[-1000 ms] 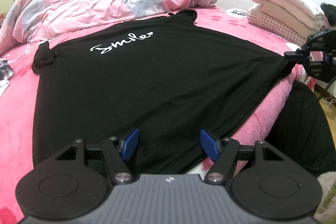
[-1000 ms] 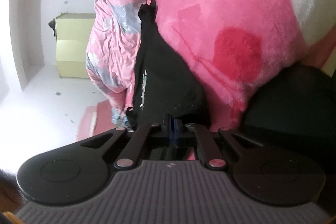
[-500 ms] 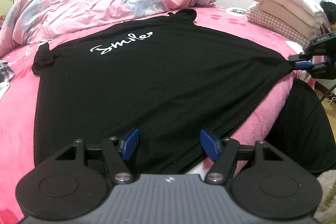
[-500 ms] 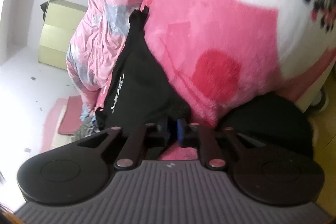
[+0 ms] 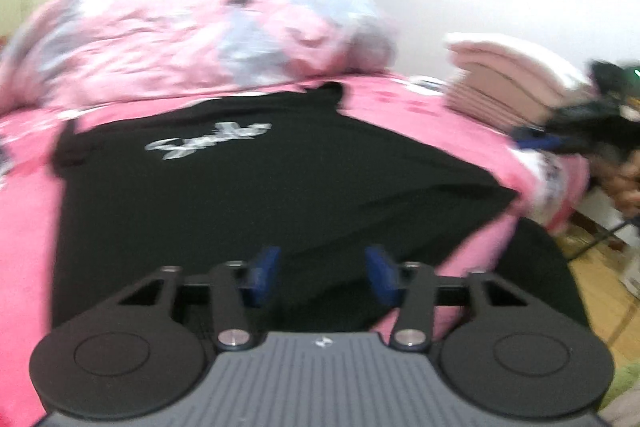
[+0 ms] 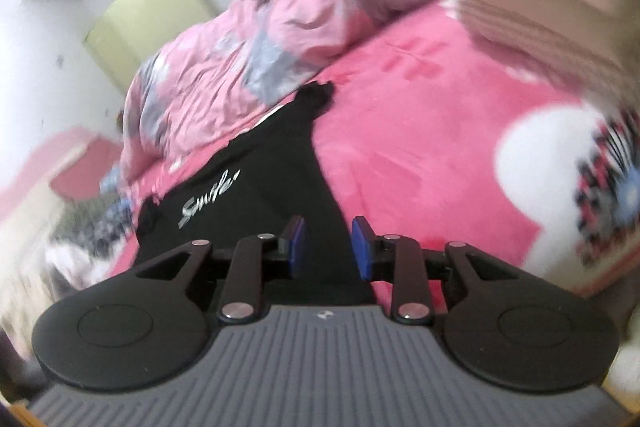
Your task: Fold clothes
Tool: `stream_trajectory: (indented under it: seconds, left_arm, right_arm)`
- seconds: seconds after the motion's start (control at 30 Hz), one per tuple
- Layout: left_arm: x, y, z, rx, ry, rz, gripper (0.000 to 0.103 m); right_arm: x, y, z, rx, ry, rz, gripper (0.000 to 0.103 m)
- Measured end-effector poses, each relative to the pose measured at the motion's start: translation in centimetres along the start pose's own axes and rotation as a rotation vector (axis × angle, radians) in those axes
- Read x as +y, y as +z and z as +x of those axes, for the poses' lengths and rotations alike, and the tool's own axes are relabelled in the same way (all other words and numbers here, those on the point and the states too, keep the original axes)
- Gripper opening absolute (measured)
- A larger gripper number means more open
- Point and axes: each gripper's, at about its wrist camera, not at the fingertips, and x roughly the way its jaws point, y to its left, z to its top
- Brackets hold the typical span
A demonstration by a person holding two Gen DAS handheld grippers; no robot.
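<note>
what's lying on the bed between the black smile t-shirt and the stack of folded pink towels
Only bare pink blanket lies between the black t-shirt and the folded towels; the left wrist view shows it.

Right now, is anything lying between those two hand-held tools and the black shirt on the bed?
Nothing visible. The black shirt lies flat, nothing on it. It lies directly beyond the left tool, jaws closing, and the right tool, jaws opening; neither grips it.
</note>
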Motion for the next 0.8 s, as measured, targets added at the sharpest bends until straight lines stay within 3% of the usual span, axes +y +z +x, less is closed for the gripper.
stream_trajectory:
  seconds: [0.13,0.33,0.43,0.53,0.67,0.8]
  left_arm:
    - [-3.3,-0.3,3.6,0.067,-0.062,0.090,0.016]
    - [-4.0,-1.4,5.5,0.120,-0.091,0.076,0.013]
    - [-3.3,-1.5,5.3,0.128,-0.106,0.051,0.013]
    - [-3.2,-1.6,5.3,0.125,-0.111,0.052,0.013]
    - [-2.8,-1.5,5.3,0.122,-0.126,0.043,0.014]
    - [-2.4,-1.5,5.4,0.119,-0.141,0.022,0.014]
  right_arm:
    - [3.1,0.3,2.8,0.072,-0.011,-0.252,0.022]
    - [5.9,0.5,8.4,0.271,-0.036,-0.512,0.017]
    - [5.1,0.1,12.2,0.335,-0.130,-0.585,0.008]
    - [3.7,2.0,13.8,0.287,-0.132,-0.509,0.000]
    - [3.3,3.6,13.1,0.209,-0.260,-0.526,0.006]
    - [3.5,4.3,9.4,0.258,-0.082,-0.439,0.006]
